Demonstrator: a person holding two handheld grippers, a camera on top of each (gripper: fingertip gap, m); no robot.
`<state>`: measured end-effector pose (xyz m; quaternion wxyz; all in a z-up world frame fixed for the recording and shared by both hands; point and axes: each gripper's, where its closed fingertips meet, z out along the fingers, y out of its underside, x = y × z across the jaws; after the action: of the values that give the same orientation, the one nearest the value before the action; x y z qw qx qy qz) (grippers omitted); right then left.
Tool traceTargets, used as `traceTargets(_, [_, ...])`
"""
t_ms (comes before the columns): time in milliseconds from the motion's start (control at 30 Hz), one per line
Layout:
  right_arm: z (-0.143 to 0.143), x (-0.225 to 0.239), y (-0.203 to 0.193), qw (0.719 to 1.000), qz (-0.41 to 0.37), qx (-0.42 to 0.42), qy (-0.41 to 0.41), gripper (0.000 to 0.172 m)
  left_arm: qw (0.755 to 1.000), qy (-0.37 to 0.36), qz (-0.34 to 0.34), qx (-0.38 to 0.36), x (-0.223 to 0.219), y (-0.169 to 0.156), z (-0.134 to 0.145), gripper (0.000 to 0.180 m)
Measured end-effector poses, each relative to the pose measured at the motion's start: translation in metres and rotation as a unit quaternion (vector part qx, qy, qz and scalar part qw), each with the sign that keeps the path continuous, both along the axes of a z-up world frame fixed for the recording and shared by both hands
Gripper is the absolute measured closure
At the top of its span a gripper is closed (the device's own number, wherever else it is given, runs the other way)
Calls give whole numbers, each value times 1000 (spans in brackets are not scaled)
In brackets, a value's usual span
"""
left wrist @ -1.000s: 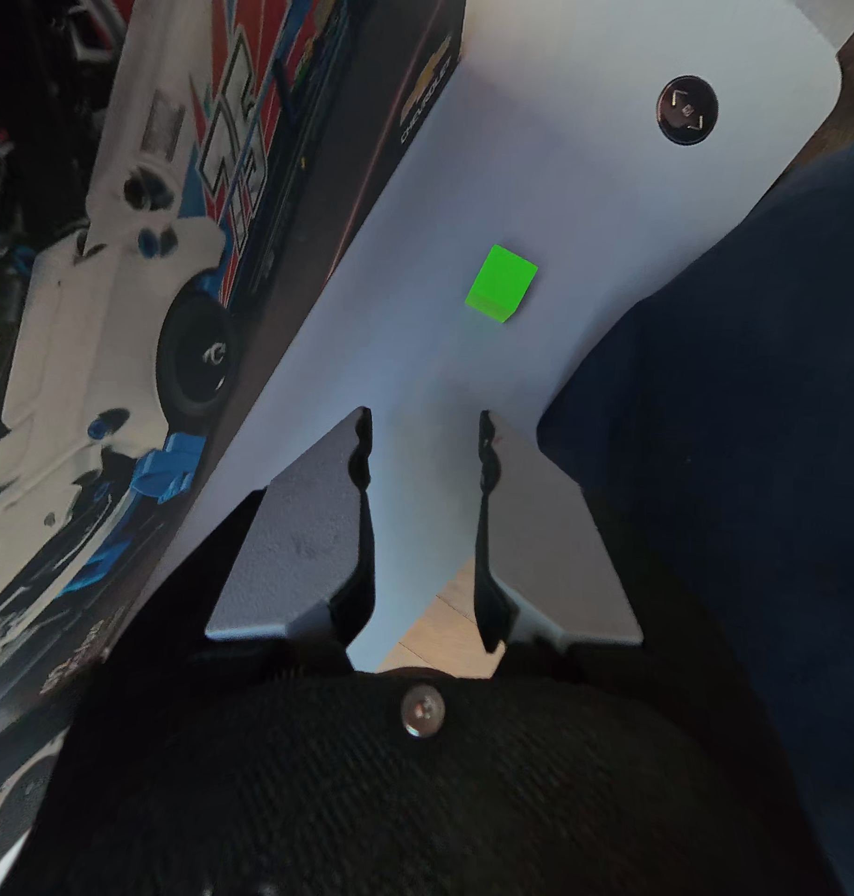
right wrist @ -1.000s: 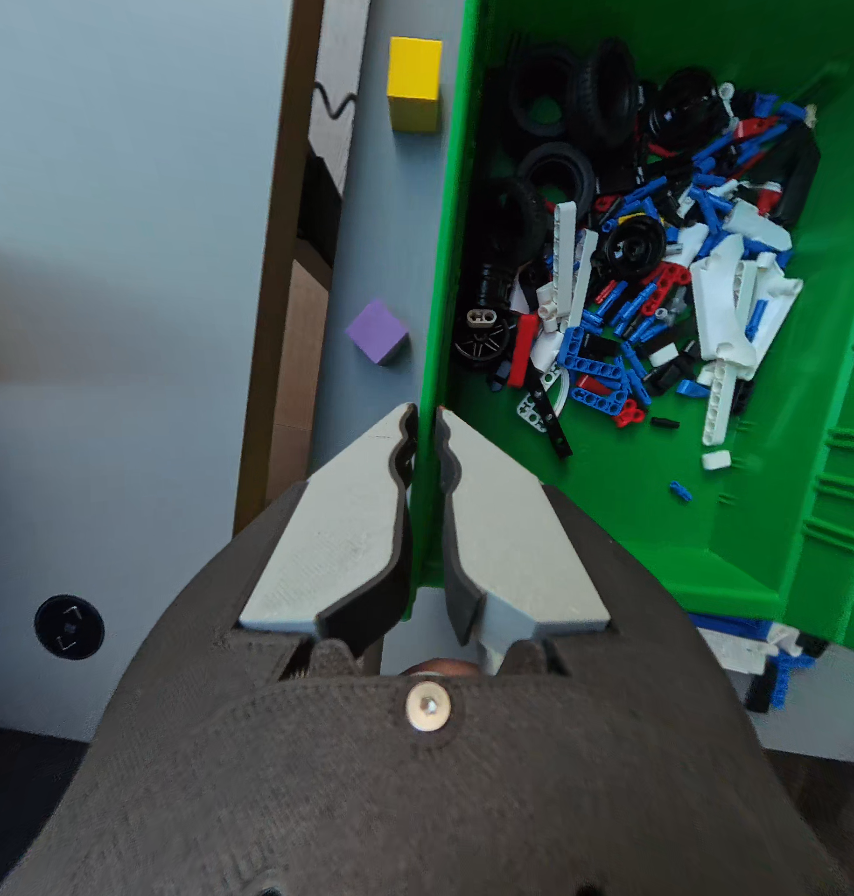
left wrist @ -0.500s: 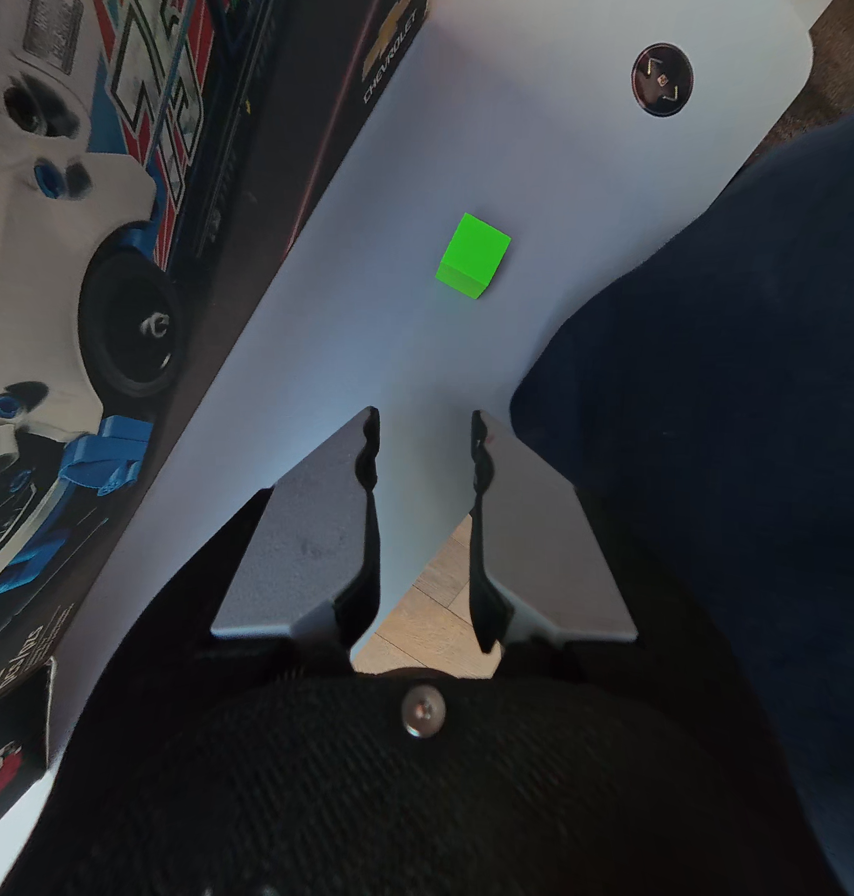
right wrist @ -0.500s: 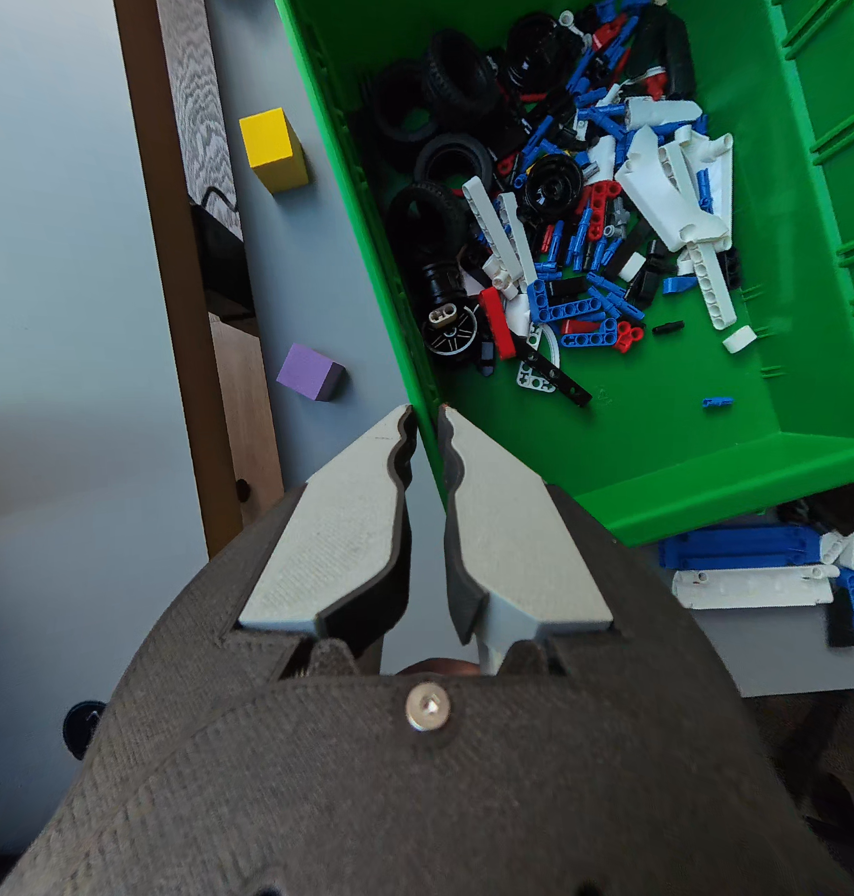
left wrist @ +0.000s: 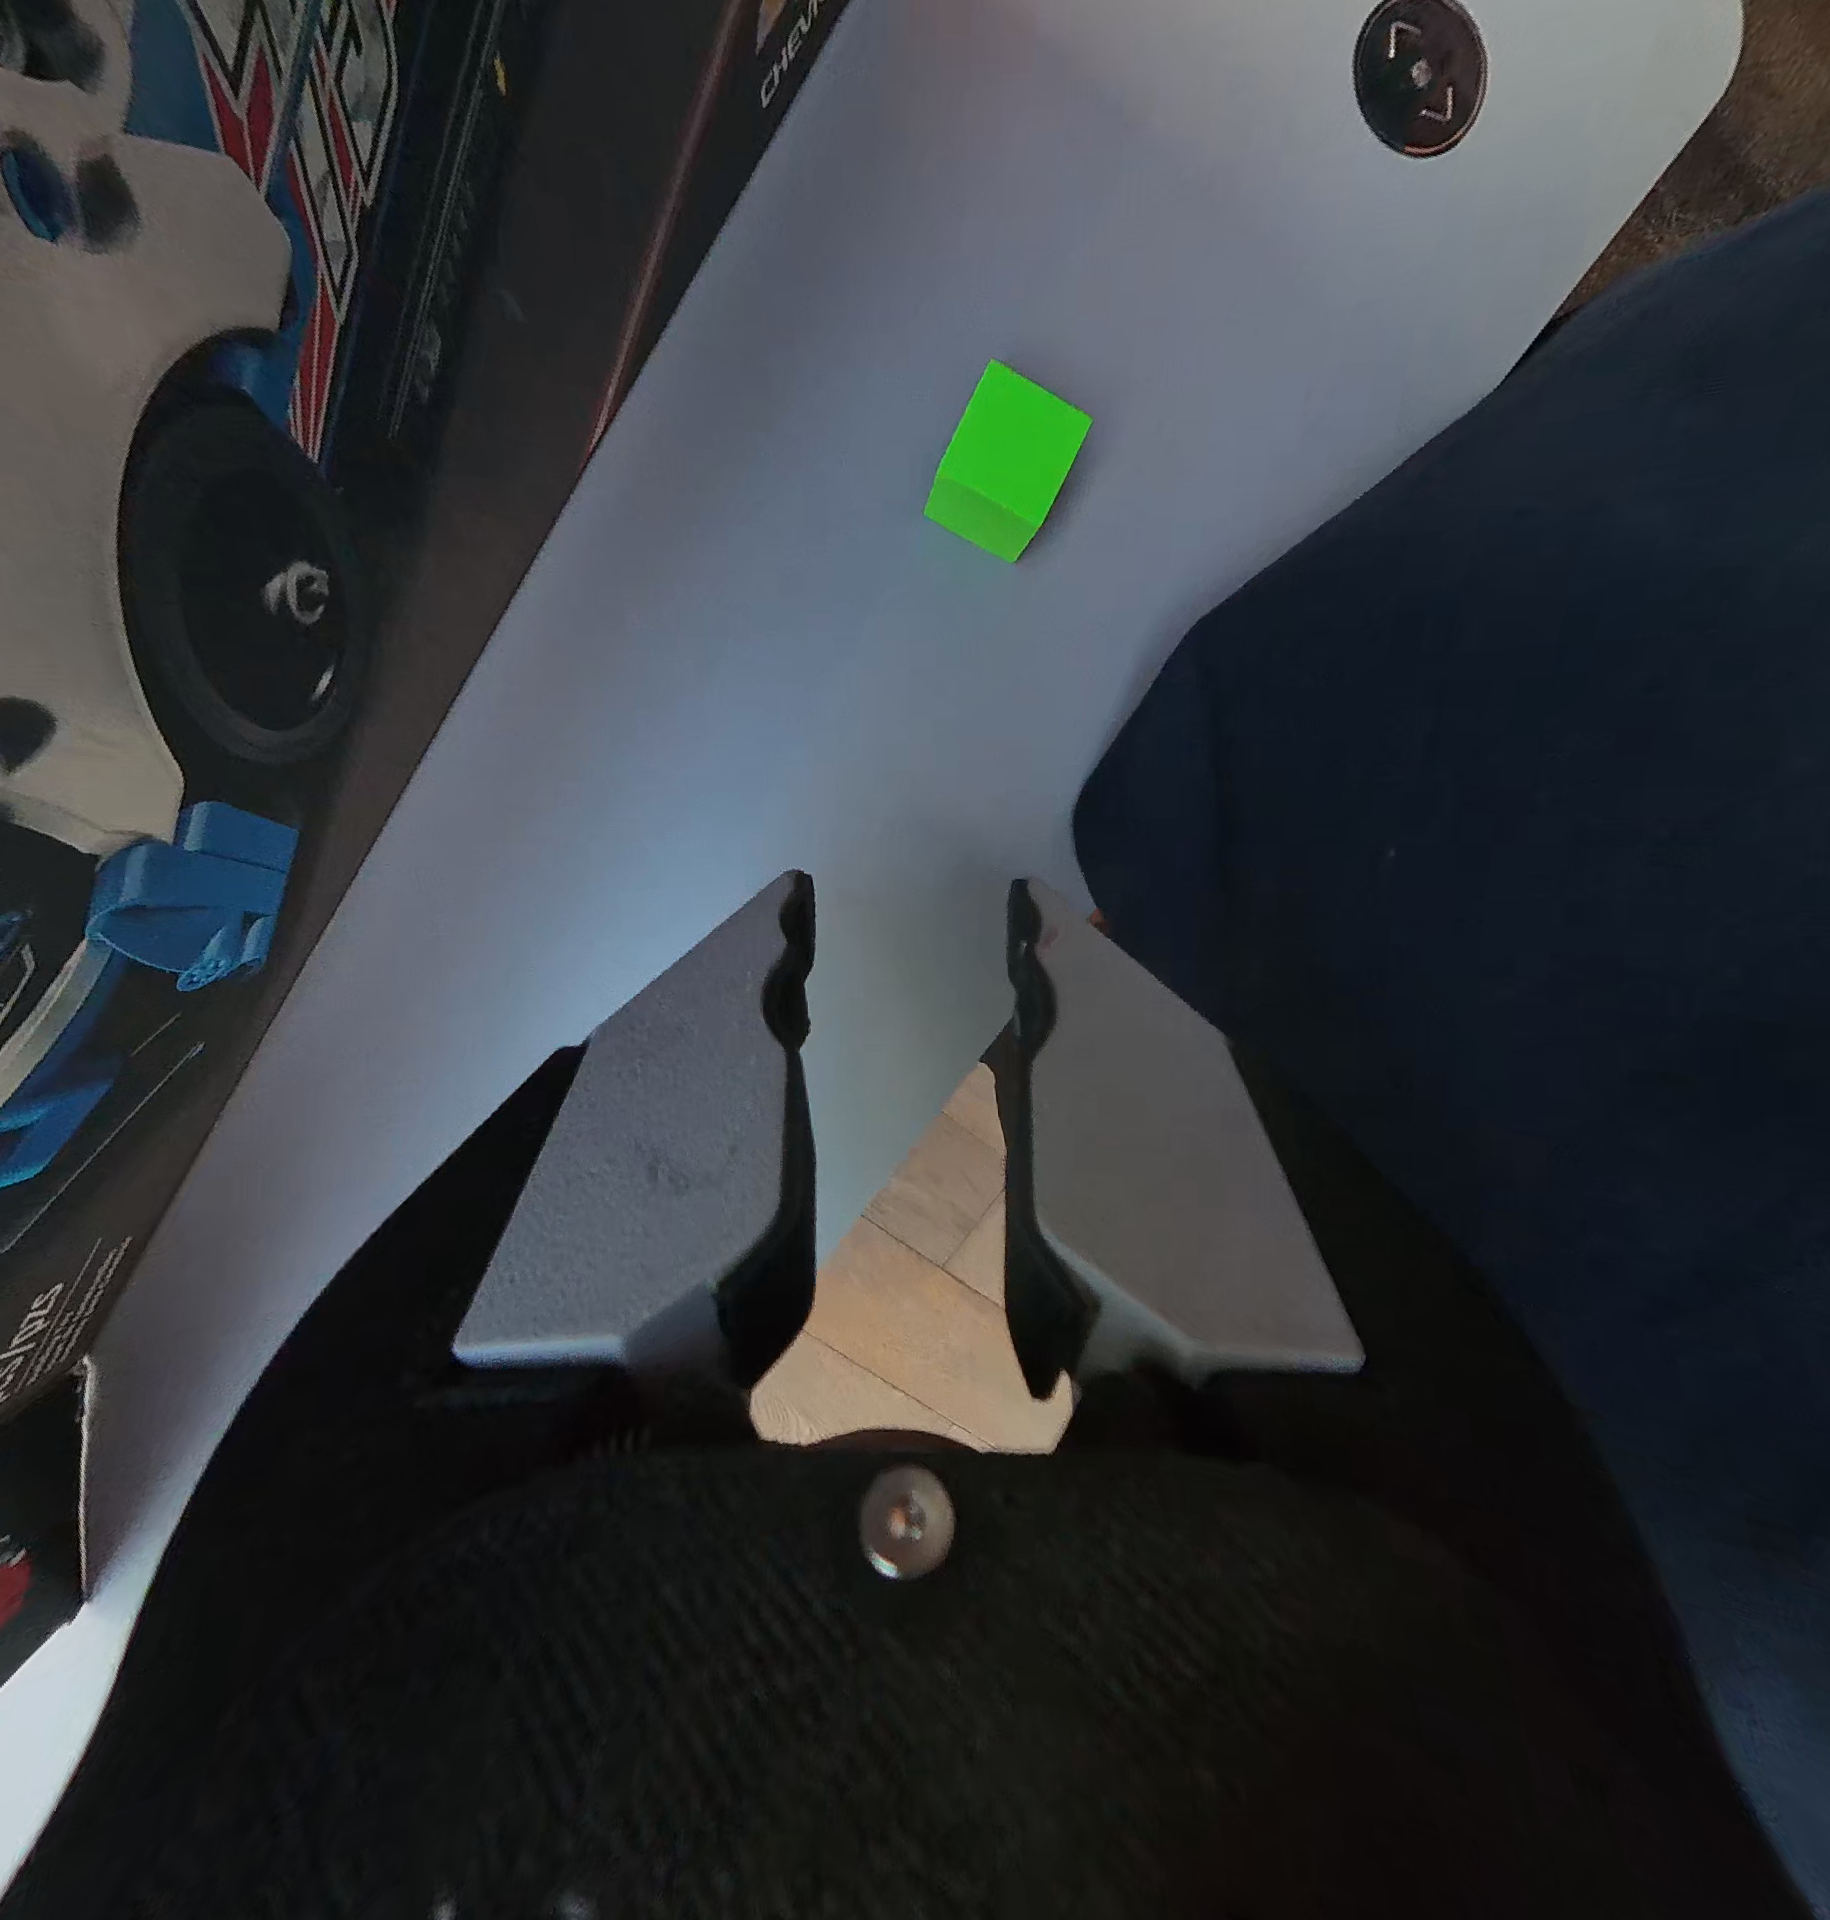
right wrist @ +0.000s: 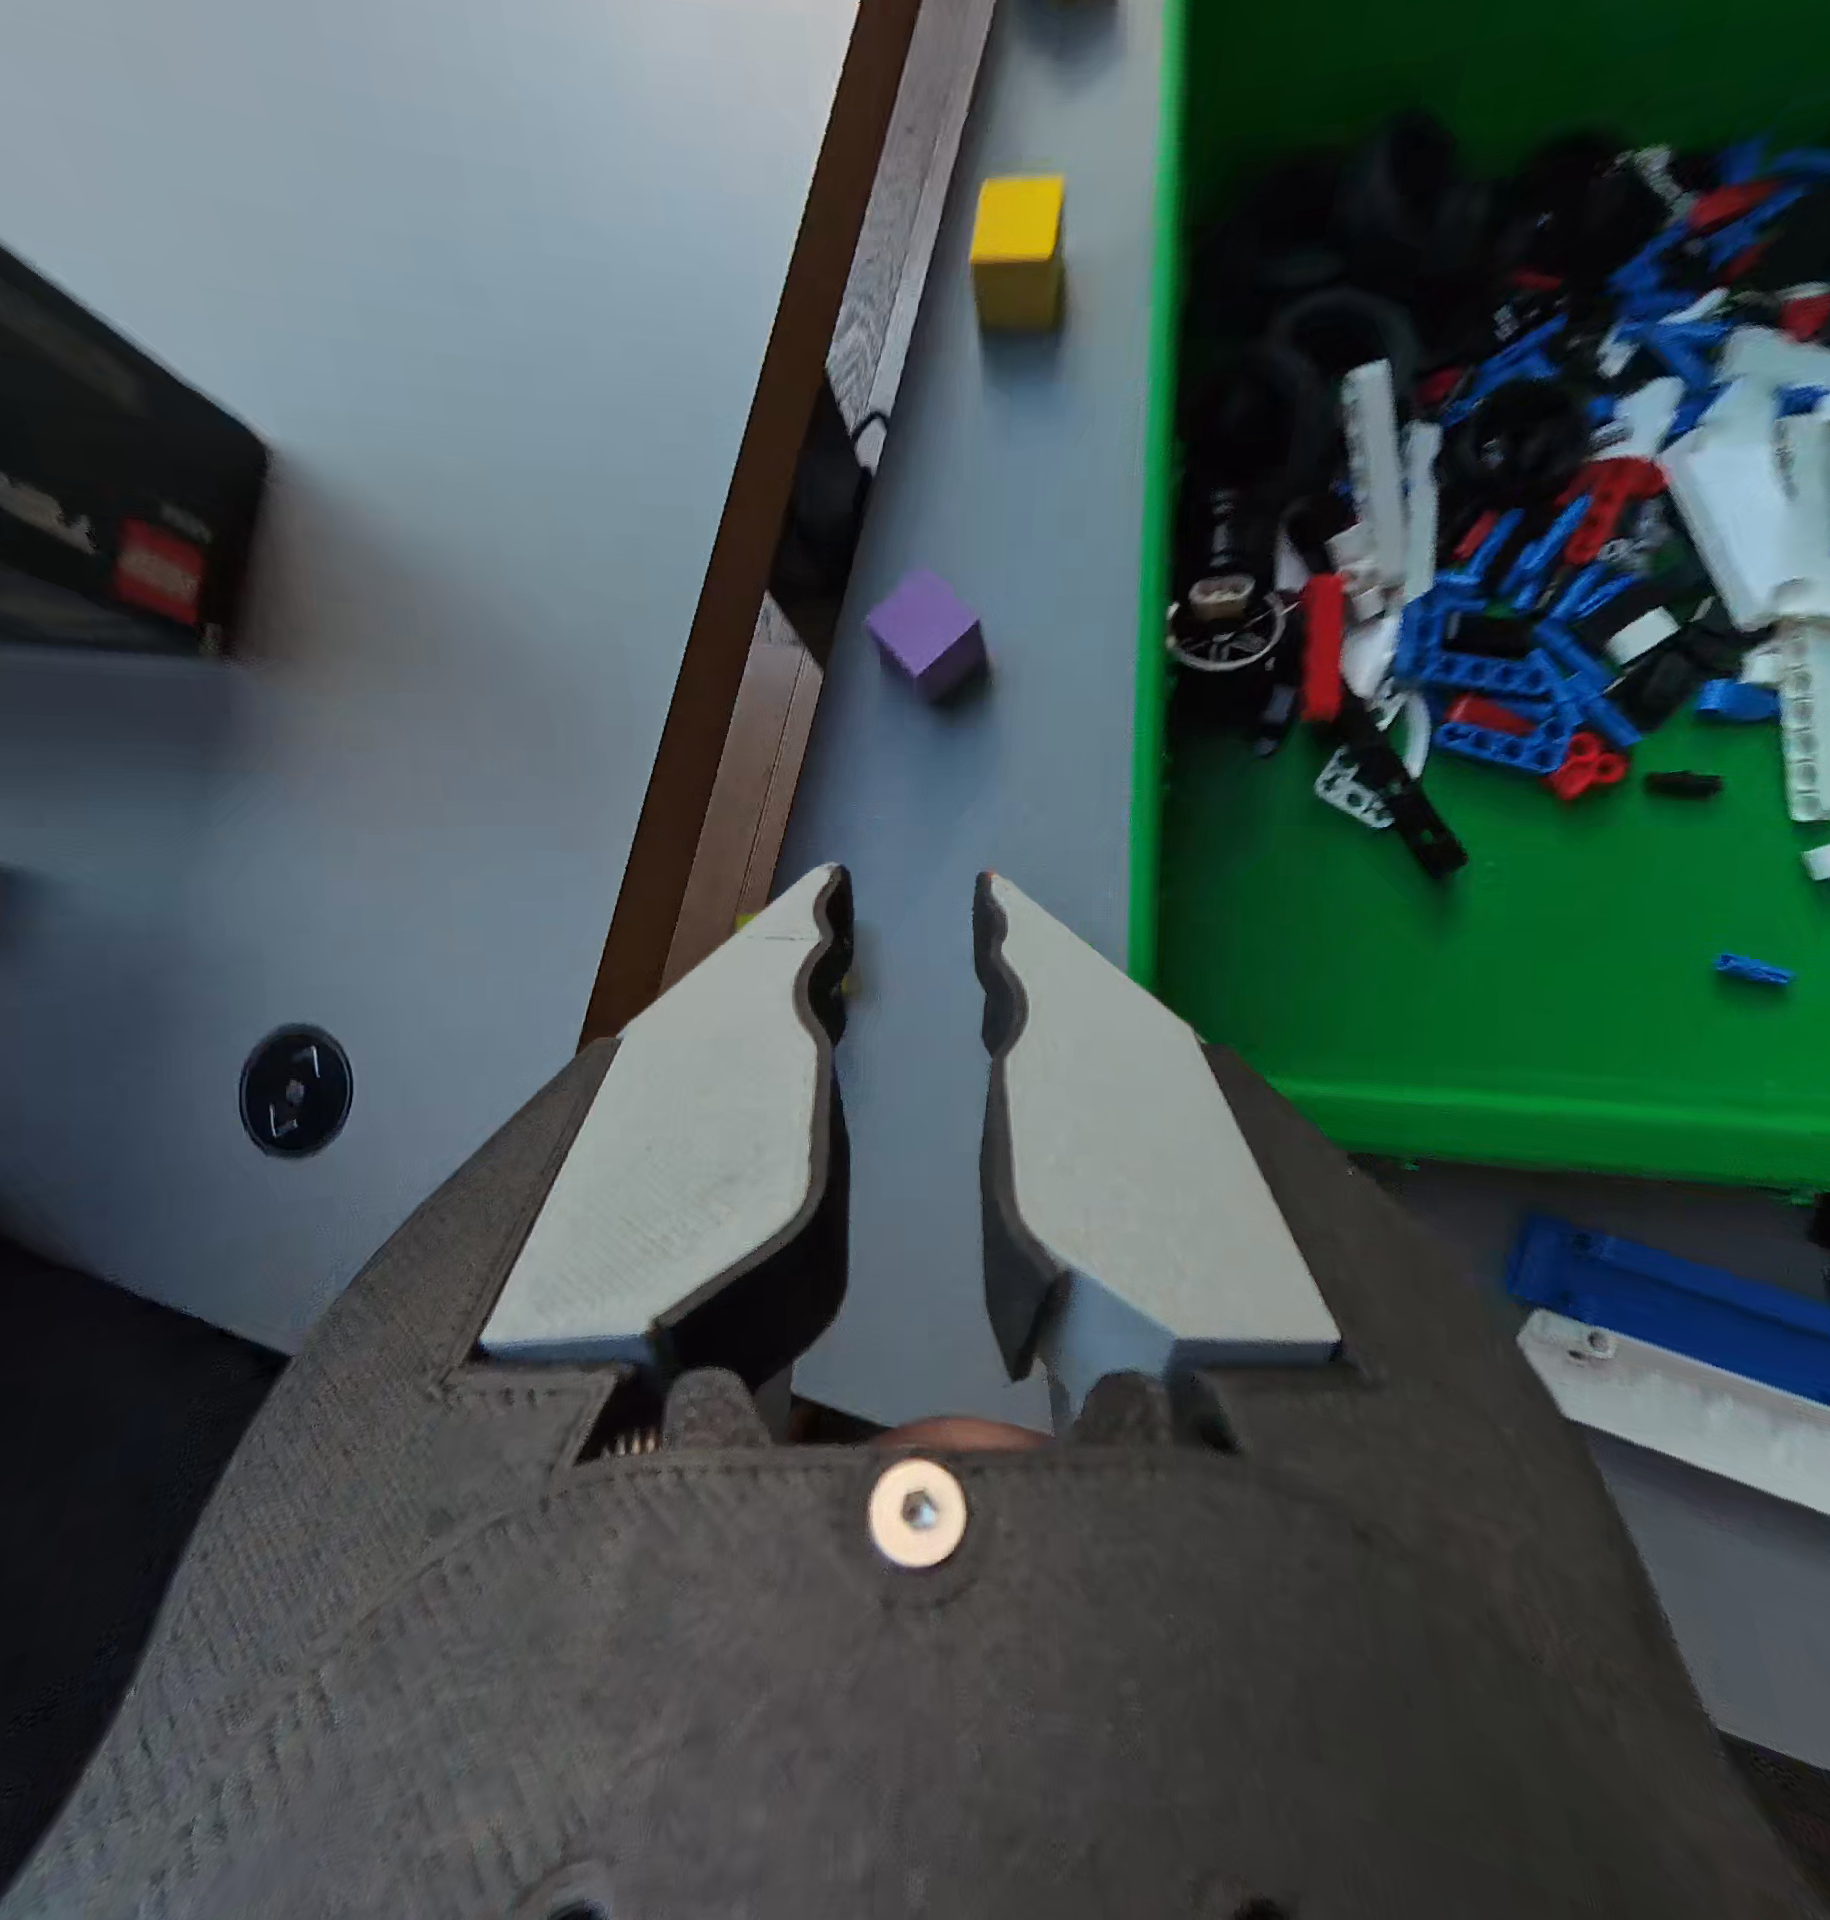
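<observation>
In the left wrist view my left gripper (left wrist: 906, 904) is open with nothing between its fingers, low over a light grey table (left wrist: 994, 208). A bright green cube (left wrist: 1006, 462) sits on the table ahead of the fingertips, apart from them. In the right wrist view my right gripper (right wrist: 911, 899) is open over a grey table surface (right wrist: 1036, 790), just left of the wall of a green bin (right wrist: 1150, 623). The bin holds several small building pieces (right wrist: 1513, 582). A purple cube (right wrist: 926, 634) lies ahead of the fingertips and a yellow cube (right wrist: 1017, 244) farther off. A small yellow-green thing (right wrist: 844, 983) peeks out under the left finger.
A large printed box with a car picture (left wrist: 163, 520) lies along the table's left. Dark blue cloth (left wrist: 1513, 831) fills the right. A brown gap (right wrist: 745, 623) separates two table tops. Blue and white parts (right wrist: 1669, 1320) lie below the bin. A dark box (right wrist: 90, 499) stands at the left. There is about 40 centimeters between the tips of the two grippers. The bright green cube (left wrist: 1006, 462) lies some 9 centimeters from my left tips, 30 centimeters from my right tips.
My right gripper was shut on the green bin's wall, turned the bin, then opened and let go; the wall now stands to its right. My left gripper narrowed slightly and shifted a little.
</observation>
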<state>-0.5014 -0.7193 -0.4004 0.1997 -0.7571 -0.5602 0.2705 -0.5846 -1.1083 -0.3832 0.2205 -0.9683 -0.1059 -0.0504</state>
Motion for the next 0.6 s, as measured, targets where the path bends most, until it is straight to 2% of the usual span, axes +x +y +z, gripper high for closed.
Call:
traceTargets(133, [-38, 11, -33, 995, 84, 15, -61, 140, 1000, 0, -6, -8, 2, 1, 0, 145])
traceTargets(267, [-68, 9, -50, 986, 128, 30, -107, 132, 1000, 2, -10, -19, 5, 1, 1, 145])
traceTargets(433, [-97, 3, -53, 977, 146, 47, -148, 135, 1000, 1, -3, -30, 9, -2, 3, 145])
traceTargets(467, [-100, 3, -52, 975, 149, 50, -157, 145, 999, 1, -2, -32, 10, -3, 4, 145])
traceTargets(600, [-84, -5, -43, 980, 134, 62, -137, 146, 1000, 9, 1, -27, 10, -3, 9, 145])
